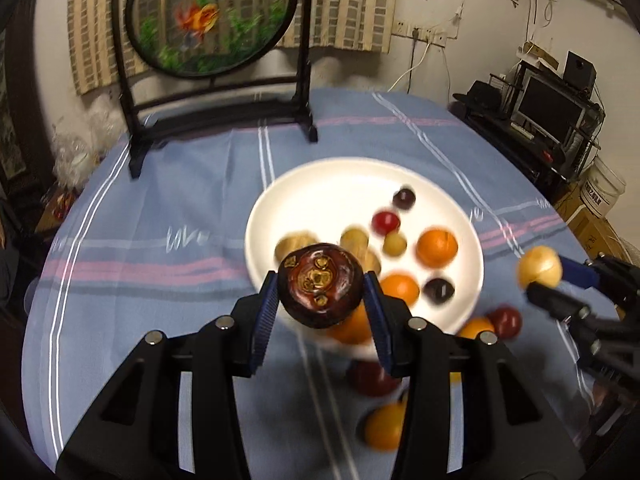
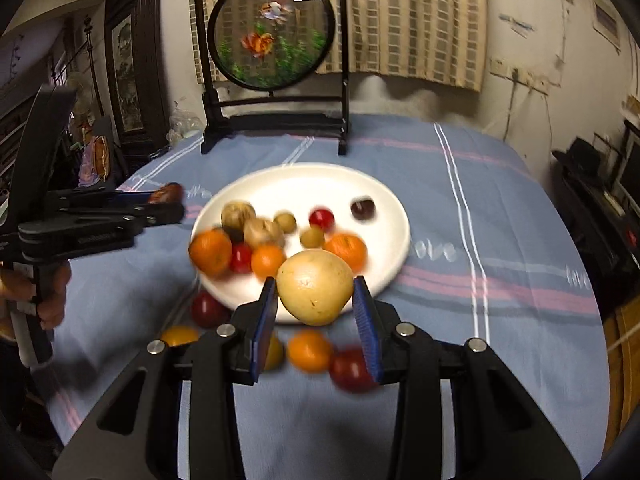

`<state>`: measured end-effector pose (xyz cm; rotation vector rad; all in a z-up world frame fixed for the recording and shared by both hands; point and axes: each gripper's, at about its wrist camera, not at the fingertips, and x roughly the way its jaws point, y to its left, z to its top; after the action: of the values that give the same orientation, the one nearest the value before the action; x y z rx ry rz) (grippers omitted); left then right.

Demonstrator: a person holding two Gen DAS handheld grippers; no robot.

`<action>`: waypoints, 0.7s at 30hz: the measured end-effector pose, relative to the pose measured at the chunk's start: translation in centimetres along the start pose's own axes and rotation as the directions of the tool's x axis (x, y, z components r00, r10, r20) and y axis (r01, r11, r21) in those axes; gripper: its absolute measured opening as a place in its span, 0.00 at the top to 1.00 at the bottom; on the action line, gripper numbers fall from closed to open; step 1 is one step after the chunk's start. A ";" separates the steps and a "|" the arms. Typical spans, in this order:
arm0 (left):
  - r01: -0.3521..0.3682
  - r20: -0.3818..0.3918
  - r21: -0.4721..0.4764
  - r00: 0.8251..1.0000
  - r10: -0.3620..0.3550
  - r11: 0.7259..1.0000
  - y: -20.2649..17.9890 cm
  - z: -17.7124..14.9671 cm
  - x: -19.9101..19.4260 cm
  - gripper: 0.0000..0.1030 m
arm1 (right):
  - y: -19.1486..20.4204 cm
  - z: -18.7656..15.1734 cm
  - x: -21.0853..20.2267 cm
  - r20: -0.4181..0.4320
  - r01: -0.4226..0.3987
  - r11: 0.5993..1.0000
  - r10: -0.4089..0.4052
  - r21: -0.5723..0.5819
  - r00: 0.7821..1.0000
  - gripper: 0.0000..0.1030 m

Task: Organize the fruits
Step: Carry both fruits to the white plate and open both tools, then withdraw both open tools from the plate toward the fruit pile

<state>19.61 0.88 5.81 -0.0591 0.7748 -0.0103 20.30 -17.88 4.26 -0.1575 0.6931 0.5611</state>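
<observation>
Left wrist view. Left gripper (image 1: 321, 286) at lower centre, blue pads clamped on a dark brown round fruit (image 1: 320, 284), glossy, with tan scars on its top. It is held in the air in front of the white plate (image 1: 320, 176), which sits mid-frame on a blue striped tablecloth (image 1: 160, 208). At right edge the right gripper (image 1: 540, 276) carries a pale yellow fruit (image 1: 540, 267). Loose fruits lie on the cloth below the plate's near rim, among them a dark red fruit (image 1: 505, 322); an orange (image 1: 437, 247) and small dark and green ones sit on the plate. Picture blurred.

Right wrist view. Right gripper (image 2: 316, 294) lower centre, pads closed on the pale yellow fruit (image 2: 315, 286), pear-shaped, smooth, speckled skin. Plate (image 2: 384, 200) behind it, mid-frame. Left gripper (image 2: 170, 200) at left edge, gripped by a hand (image 2: 48, 296), brown fruit (image 2: 166, 193) at its tip.

Handling, judged: both fruits look firm, light and rounded. The glossy brown skin likely slips; hold across the widest girth, as now. The yellow one probably bruises; grip its broad belly, gently. Set both down low on bare plate so they don't roll.
</observation>
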 end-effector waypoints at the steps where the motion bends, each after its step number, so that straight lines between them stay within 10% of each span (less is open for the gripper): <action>1: -0.007 0.004 -0.002 1.000 0.007 1.000 0.0 0.7 0.5 0.58 | 0.1 0.9 1.1 0.000 -0.004 1.000 0.004 0.005 1.000 0.63; 13: -0.004 -0.078 -0.029 0.997 0.002 1.000 0.1 3.8 7.8 0.56 | 0.2 3.6 9.7 -0.098 0.041 0.999 -0.041 0.001 0.994 0.62; 15: -0.002 -0.078 -0.021 0.997 0.000 1.000 0.0 3.7 8.2 0.37 | 0.0 3.7 10.6 -0.119 0.046 0.999 -0.044 0.010 0.992 0.61; 21: 0.011 -0.092 -0.050 0.996 -0.016 0.999 0.2 3.4 7.8 0.20 | -0.4 3.4 8.5 -0.042 0.076 0.997 -0.074 0.032 0.996 0.39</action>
<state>27.56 0.97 2.71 -0.1119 0.8669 -0.0065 27.80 -13.39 1.35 -0.1628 0.7328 0.4751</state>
